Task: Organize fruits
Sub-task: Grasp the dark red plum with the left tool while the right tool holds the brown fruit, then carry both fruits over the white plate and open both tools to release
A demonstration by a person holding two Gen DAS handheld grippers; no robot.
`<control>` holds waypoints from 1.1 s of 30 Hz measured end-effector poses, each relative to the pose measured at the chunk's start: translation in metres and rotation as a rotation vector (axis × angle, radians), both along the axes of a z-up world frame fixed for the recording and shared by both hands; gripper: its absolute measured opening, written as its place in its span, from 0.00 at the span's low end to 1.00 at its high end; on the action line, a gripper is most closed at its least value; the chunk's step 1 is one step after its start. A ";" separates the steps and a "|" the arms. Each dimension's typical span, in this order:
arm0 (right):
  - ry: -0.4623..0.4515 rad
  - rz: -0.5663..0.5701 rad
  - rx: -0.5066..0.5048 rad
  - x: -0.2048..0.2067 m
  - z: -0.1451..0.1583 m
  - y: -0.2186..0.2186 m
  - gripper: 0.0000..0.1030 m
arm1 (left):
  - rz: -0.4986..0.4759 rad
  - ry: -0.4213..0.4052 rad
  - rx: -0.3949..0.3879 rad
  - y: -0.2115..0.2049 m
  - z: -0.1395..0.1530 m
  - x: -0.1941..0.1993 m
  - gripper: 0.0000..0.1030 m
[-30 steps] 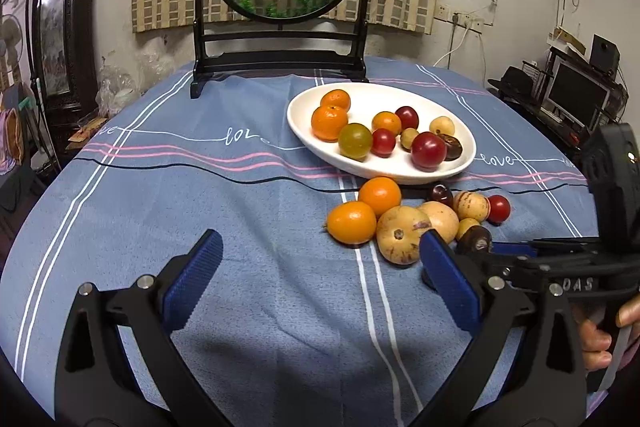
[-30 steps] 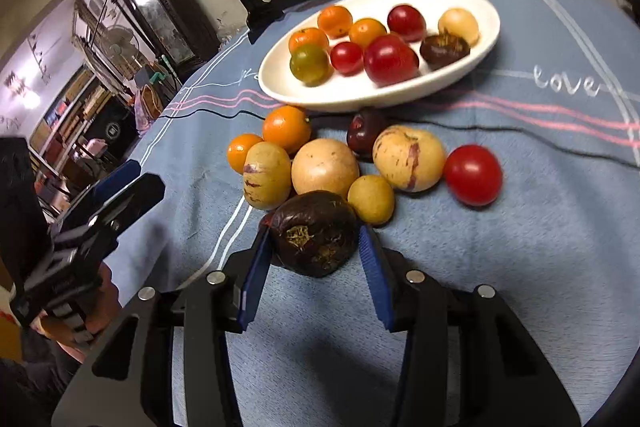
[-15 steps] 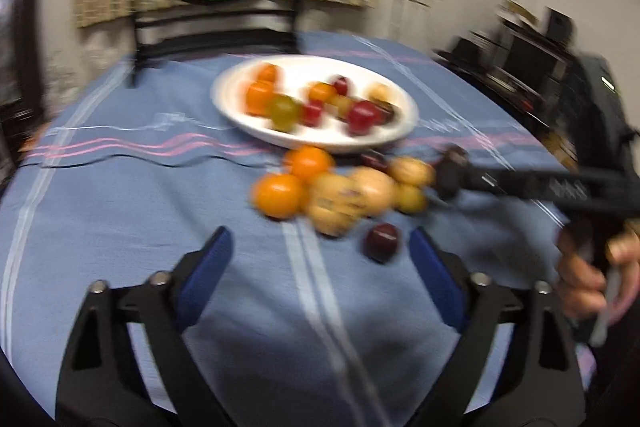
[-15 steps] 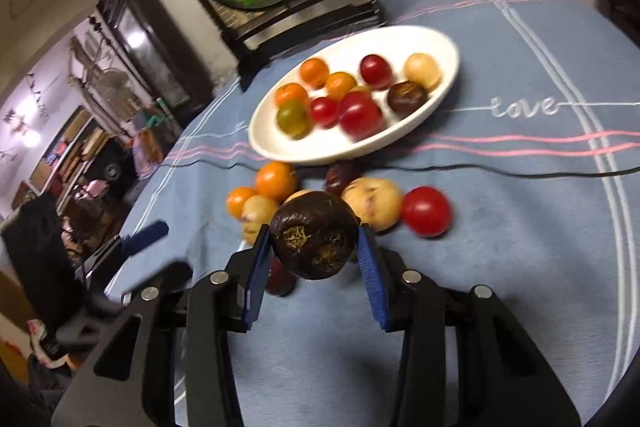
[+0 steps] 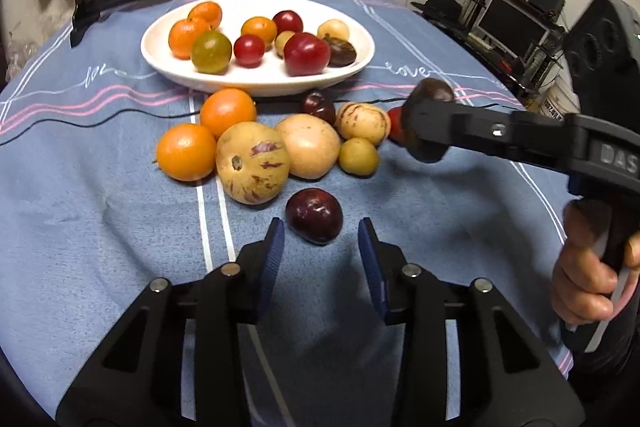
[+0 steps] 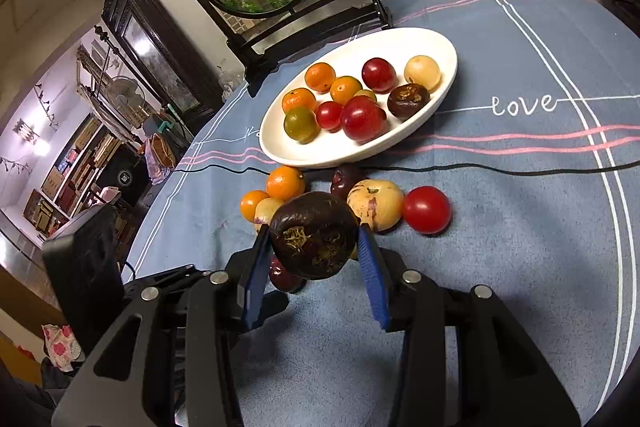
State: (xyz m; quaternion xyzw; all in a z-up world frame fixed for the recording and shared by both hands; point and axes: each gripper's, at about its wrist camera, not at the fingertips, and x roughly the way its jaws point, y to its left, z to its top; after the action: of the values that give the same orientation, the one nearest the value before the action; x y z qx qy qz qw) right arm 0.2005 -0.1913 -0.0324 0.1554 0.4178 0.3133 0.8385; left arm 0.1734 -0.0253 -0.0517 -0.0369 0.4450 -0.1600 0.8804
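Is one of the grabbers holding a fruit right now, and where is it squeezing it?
Yes. The right gripper holds a dark brown fruit, pinched across its two sides. The left gripper is open and holds nothing.

Between your right gripper's (image 6: 314, 253) blue pads (image 6: 370, 279) sits a dark brown-purple fruit (image 6: 314, 239) flecked with yellowish scabs. Just ahead of your left gripper's (image 5: 320, 245) blue pads (image 5: 272, 259) lies a glossy maroon plum (image 5: 315, 215). Beyond both, the white plate (image 5: 256, 83) rests on blue cloth (image 5: 100, 219) striped white, pink and black.
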 end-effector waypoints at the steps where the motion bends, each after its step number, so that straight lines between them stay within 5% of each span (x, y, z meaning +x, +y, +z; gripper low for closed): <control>1: 0.003 -0.003 0.002 0.000 0.000 -0.001 0.42 | 0.003 0.006 -0.002 0.000 -0.001 0.002 0.37; 11: -0.003 -0.006 0.009 -0.001 0.002 -0.003 0.42 | 0.020 0.008 0.043 -0.008 -0.006 0.016 0.32; 26: 0.000 -0.024 -0.021 0.002 -0.005 -0.004 0.42 | 0.046 -0.029 -0.010 0.005 0.004 0.004 0.31; 33: -0.088 -0.015 -0.134 -0.009 -0.002 0.011 0.42 | 0.063 -0.072 -0.038 0.014 0.013 -0.010 0.31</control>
State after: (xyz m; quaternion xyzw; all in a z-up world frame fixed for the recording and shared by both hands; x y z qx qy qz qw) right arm 0.1918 -0.1806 -0.0342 0.0882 0.3995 0.2846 0.8670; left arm 0.1634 -0.0115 -0.0391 -0.0618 0.4085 -0.1418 0.8996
